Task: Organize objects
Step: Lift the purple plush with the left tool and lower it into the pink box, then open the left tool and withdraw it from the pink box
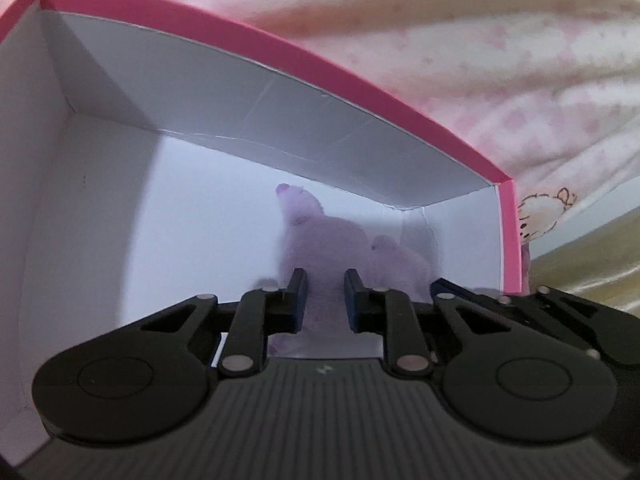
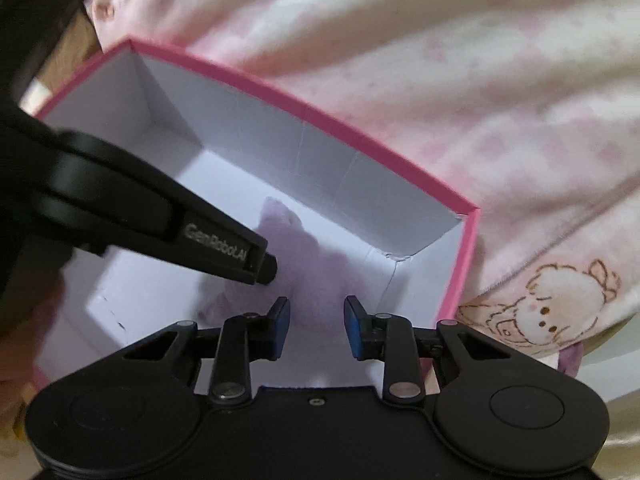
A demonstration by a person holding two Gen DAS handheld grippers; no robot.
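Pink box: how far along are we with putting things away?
Done: the purple plush toy is inside the pink box. In hand: the left gripper grips it; the right gripper is shut close by, hold unclear. Left: release and pull both out. No other loose items show.

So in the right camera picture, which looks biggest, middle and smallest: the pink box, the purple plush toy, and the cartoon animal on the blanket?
1. Pink box, clearly the biggest.
2. Purple plush toy, partly hidden by the tongs.
3. Cartoon animal, only a little smaller; since the toy's part-hidden, these two are close.
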